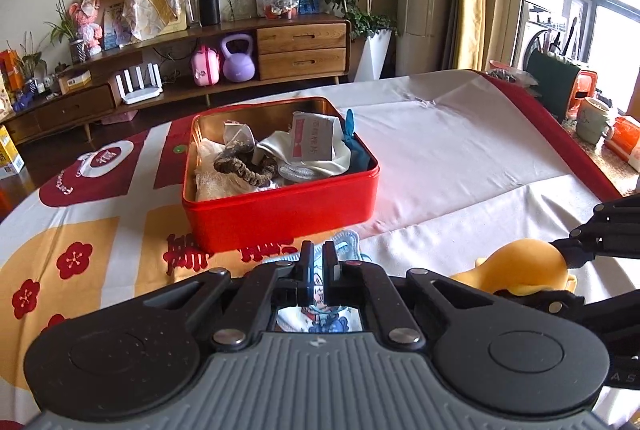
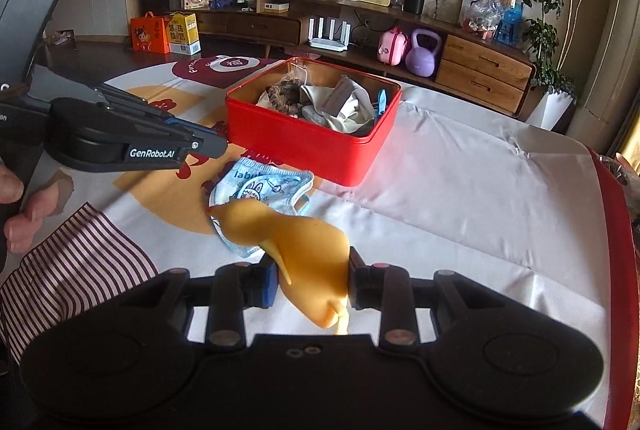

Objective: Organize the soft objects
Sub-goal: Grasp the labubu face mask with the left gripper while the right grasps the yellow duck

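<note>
2 grips: my left tool [image 1: 318, 272] clamps the printed blue fabric mask [image 1: 348, 242], my right tool [image 2: 312, 278] the soft yellow piece [image 2: 296, 242]; thin holds may slip before the red metal tin [image 1: 280, 214].

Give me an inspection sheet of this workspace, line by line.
Surface: table under white cloth with red and yellow print.
Job's things: red tin open, holding scrunchie and packets; mask; yellow cloth.
Clutter: nothing seen on the cloth.
Grippers: left gripper shut on mask; right gripper shut on yellow cloth.
Cables: nothing seen near the work.
Surroundings: sideboard, kettlebell, plants.
</note>
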{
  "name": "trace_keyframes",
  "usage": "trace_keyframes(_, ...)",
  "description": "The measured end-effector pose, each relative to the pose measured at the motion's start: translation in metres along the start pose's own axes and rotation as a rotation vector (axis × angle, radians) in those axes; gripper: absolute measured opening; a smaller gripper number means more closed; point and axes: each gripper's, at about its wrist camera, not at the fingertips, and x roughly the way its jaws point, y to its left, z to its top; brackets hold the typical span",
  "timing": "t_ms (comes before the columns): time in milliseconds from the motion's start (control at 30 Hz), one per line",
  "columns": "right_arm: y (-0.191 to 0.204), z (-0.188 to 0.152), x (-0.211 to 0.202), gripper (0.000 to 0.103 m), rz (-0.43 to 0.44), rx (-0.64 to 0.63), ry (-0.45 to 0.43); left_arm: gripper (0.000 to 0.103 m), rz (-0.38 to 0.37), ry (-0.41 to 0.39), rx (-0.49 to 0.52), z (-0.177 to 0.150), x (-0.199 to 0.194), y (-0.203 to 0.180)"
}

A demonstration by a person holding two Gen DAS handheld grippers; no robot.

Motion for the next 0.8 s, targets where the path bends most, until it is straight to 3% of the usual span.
trace_keyframes(67,-0.001,-0.004,0.001,0.032,0.002,0.007,0.007,0.004,0.024,0.011,-0.012,-0.003,0.000,0.003)
trace_keyframes(200,-0.007,-0.011,0.005,0.032,-0.001,0.024,0.028,0.005,-0.053,0.061,-0.056,-0.010,0.005,0.007)
trace_keyframes(267,-0.012,-0.014,0.009,0.032,-0.002,0.037,0.039,0.008,-0.055,0.084,-0.055,-0.013,0.011,0.006)
trace_keyframes(300,-0.015,-0.017,0.011,0.032,-0.002,0.046,0.044,0.015,-0.060,0.092,-0.044,-0.015,0.014,0.003)
trace_keyframes(367,-0.020,-0.021,0.014,0.032,-0.004,0.059,0.053,0.046,-0.061,0.105,-0.026,-0.017,0.021,-0.001)
trace_keyframes(400,-0.023,-0.023,0.016,0.032,-0.003,0.065,0.057,0.083,-0.067,0.113,-0.019,-0.019,0.025,-0.003)
trace_keyframes(433,-0.025,-0.025,0.017,0.032,-0.002,0.070,0.060,0.094,-0.074,0.117,-0.014,-0.020,0.028,-0.005)
trace_keyframes(567,-0.031,-0.030,0.023,0.032,0.003,0.082,0.072,0.094,-0.084,0.117,0.009,-0.024,0.039,-0.011)
trace_keyframes(800,-0.036,-0.033,0.029,0.032,0.011,0.085,0.082,0.094,0.002,0.147,0.097,-0.033,0.068,-0.023)
